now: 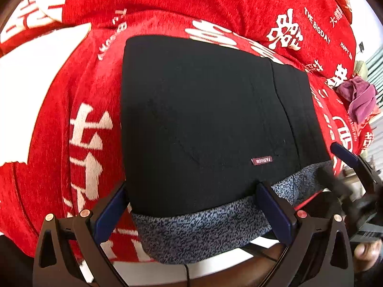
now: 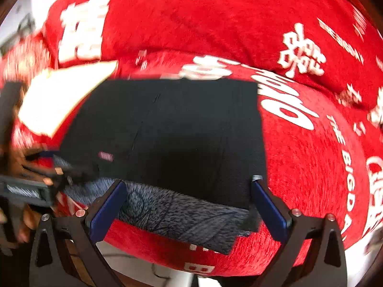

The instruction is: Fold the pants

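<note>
Pants (image 1: 205,119), one folded pair, two open tools, one red blanket (image 1: 167,2)

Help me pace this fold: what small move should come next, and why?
Probably draw both grippers back. The black pants already lie as a compact folded block on the red blanket, and the left gripper and right gripper are open, holding nothing.
</note>
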### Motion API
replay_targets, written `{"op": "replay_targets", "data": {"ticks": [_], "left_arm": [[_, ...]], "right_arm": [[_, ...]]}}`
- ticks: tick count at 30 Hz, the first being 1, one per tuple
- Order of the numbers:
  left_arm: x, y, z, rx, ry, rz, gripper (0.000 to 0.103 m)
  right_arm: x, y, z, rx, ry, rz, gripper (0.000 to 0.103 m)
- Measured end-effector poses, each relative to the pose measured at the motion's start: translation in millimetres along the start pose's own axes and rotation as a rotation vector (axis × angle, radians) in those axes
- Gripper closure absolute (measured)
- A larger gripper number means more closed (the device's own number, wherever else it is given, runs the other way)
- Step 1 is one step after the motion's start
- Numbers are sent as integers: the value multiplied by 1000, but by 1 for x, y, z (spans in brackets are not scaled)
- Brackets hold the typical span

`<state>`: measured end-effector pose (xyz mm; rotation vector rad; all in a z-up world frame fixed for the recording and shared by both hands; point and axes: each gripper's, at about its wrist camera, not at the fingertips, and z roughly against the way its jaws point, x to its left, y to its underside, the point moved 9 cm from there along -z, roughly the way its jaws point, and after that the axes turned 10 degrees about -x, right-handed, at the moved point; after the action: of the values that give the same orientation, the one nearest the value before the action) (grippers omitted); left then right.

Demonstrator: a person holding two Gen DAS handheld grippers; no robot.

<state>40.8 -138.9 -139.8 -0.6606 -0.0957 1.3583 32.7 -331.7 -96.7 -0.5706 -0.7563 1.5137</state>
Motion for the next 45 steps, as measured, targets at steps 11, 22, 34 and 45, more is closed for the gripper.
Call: {"op": "replay_targets", "data": {"ticks": [11,22,34,45], "left_arm": [[39,-30,-2,11,37,85,0],[9,-33,-39,75,143,121,0],[0,-38,-40,17,109,84,5],[-16,-51,-8,-52,75,2,50]], "right_arm": [[-100,-15,5,-19,10,-340,0],[-54,-2,-67,94,-204,-342,0],[-53,-1,-69,102,-223,-301,0],[-45,-19,-42,67,-238,-290,40]]}}
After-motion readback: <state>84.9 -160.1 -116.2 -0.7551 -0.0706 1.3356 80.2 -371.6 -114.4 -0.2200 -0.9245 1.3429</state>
